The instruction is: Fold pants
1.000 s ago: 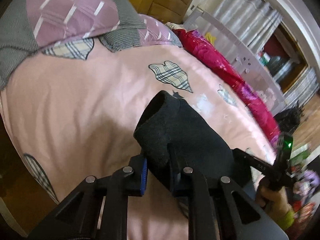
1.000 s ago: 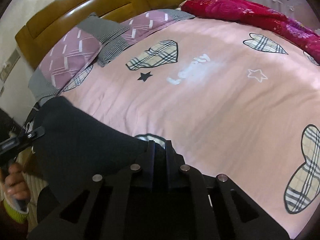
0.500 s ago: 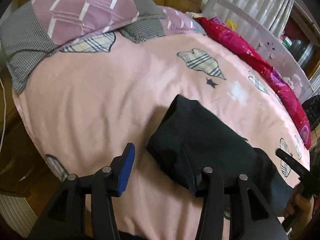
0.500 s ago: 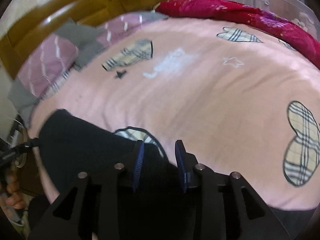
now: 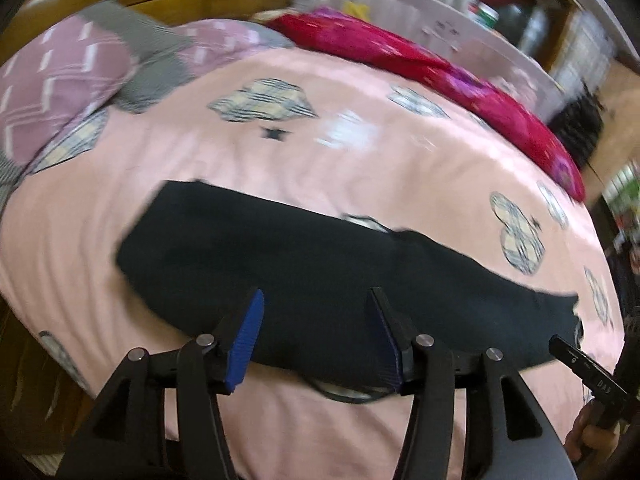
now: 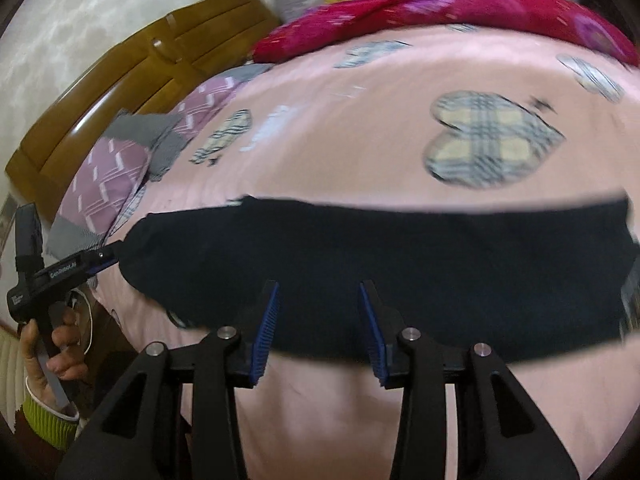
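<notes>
The black pants (image 5: 312, 264) lie as a long flat strip across the near side of the pink bed sheet (image 5: 360, 152); they also show in the right wrist view (image 6: 380, 264). My left gripper (image 5: 316, 300) is open and empty, hovering over the pants' near edge. My right gripper (image 6: 318, 292) is open and empty, over the pants' near edge too. The left gripper shows from the side in the right wrist view (image 6: 100, 258), at the pants' left end. The right gripper's body shows at the right edge of the left wrist view (image 5: 584, 368).
Purple and grey pillows (image 5: 72, 76) lie against the wooden headboard (image 6: 132, 80) at the left. A red blanket (image 5: 432, 72) runs along the far side of the bed. A white rail and shelves (image 5: 500, 32) stand beyond it.
Both grippers let go of the pants and opened. The pants dropped and now lie flat on the sheet. Both grippers pulled back toward the near edge.
</notes>
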A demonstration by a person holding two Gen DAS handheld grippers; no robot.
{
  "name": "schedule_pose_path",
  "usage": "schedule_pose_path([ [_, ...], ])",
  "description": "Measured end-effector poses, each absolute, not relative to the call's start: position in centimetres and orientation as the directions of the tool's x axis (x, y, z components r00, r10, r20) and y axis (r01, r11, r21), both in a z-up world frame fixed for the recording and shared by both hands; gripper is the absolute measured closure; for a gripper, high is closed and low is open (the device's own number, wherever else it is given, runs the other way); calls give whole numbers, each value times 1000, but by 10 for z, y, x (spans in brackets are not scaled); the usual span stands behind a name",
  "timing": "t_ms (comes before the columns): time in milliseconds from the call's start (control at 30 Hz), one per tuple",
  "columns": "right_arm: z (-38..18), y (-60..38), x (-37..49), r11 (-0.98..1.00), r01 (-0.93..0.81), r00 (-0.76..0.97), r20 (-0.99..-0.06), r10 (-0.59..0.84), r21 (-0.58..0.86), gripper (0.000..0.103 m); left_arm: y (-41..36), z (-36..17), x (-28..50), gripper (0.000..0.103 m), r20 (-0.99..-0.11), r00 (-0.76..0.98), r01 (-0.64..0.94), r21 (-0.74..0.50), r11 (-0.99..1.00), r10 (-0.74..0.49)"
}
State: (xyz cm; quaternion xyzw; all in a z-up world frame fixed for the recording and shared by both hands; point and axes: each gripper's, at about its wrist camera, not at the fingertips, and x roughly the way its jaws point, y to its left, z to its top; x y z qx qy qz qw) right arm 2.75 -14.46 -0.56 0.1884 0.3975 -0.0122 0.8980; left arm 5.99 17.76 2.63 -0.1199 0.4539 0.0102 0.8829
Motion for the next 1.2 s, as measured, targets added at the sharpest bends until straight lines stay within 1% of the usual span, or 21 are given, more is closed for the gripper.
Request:
schedule_pose_path([
  [167,-19,-182,-25,886,294,684,-726,66,358,61,124,21,65,45,-823,551,-11,-176,984,-141],
  [267,-19,-200,-47,856,354,696,-717,27,376,61,95,20,67,45,-833,529,49,-163,985,-165],
  [400,-19,-226,-70,803,431,712,-702,-21,413,59,65,21,69,42,-840,510,117,-144,983,-184],
  [467,-19,-238,-79,773,463,720,-693,-42,434,59,54,22,71,42,-842,503,145,-140,979,-195],
  [600,-17,-255,-91,732,499,741,-667,-82,464,59,30,26,75,40,-845,490,200,-128,971,-212],
  [800,-17,-274,-98,701,525,749,-654,-109,483,59,-6,28,88,37,-855,465,294,-95,951,-229],
  [967,-20,-296,-92,677,548,748,-650,-134,491,59,-45,22,108,37,-870,412,377,-110,920,-273],
  [1067,-26,-310,-89,657,568,737,-662,-138,495,59,-68,17,123,37,-878,381,420,-114,900,-289],
  [1200,-34,-326,-85,630,571,745,-655,-128,526,59,-103,12,142,37,-886,343,480,-120,869,-312],
])
